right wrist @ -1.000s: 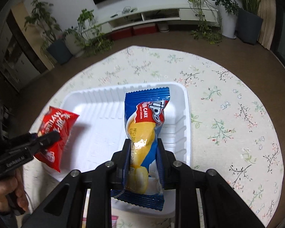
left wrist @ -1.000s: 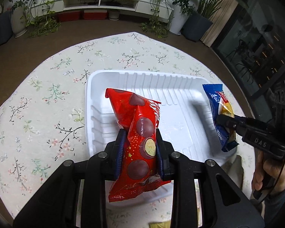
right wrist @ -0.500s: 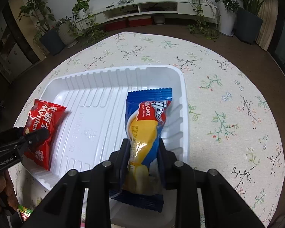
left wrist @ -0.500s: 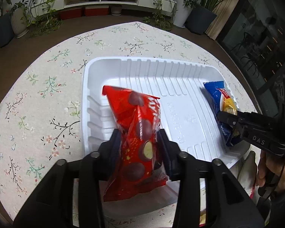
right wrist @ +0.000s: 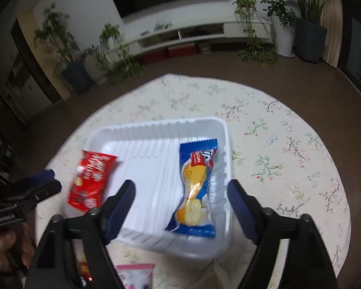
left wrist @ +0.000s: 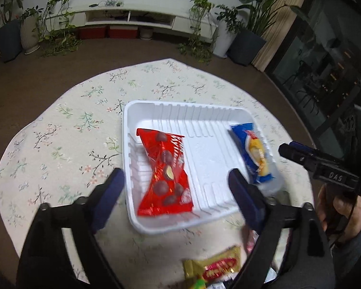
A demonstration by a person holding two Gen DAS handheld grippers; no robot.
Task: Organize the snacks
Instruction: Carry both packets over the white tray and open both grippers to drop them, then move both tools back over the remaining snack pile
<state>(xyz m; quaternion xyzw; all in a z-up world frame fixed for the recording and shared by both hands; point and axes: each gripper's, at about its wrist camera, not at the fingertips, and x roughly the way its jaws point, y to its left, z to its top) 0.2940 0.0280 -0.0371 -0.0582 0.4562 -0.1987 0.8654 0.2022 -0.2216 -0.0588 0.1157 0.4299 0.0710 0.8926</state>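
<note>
A white ribbed tray [left wrist: 187,110] [right wrist: 156,130] sits on the round floral tablecloth. A red chocolate-ball packet [left wrist: 166,173] [right wrist: 90,180] lies in the tray's left side. A blue and yellow cake packet [left wrist: 256,154] [right wrist: 196,185] lies along the tray's right side. My left gripper [left wrist: 177,180] hangs above the red packet, its jaws opening wide, pads clear of the packet. My right gripper [right wrist: 180,192] hangs above the blue packet, jaws opening too, pads off it. Each gripper shows at the edge of the other's view.
A gold and red snack packet [left wrist: 214,265] lies on the cloth near the table's front edge. A pink packet [right wrist: 134,274] and other wrappers lie there too. A person's hands [left wrist: 337,207] hold the grippers. Potted plants and a white TV cabinet stand behind.
Both grippers let go: the red packet and the blue packet now lie in the tray. Both pairs of jaws spread wide, and both grippers pulled up and back from the tray.
</note>
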